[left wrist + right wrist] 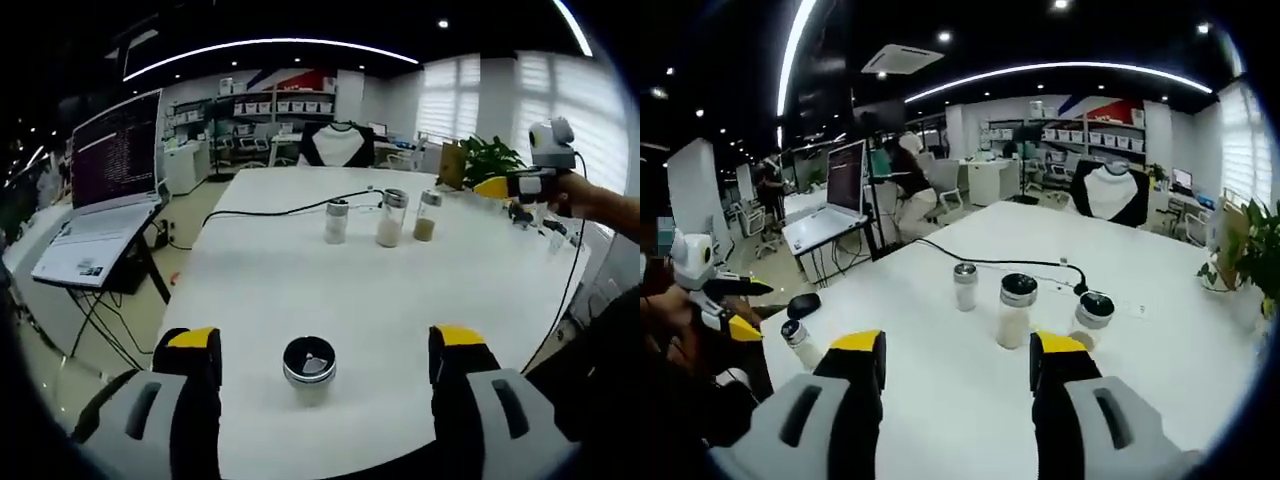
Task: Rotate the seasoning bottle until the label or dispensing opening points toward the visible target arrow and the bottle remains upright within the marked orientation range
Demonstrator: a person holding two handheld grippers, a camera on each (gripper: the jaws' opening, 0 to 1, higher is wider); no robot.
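The seasoning bottle (309,369) stands upright on the white surface (300,290) between my left gripper (325,365)'s spread jaws. I should close squarely and twist without tipping. My right gripper (955,365) hovers agape near three more bottles (1012,310); a cable (270,212) lies well beyond.

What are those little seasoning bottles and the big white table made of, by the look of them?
The seasoning bottles look like clear glass or hard plastic, since the powder shows through, with shiny metal-looking caps; the nearest bottle has a silvery lid with a dark opening. The table seems a smooth matte white laminate, though that is a guess.
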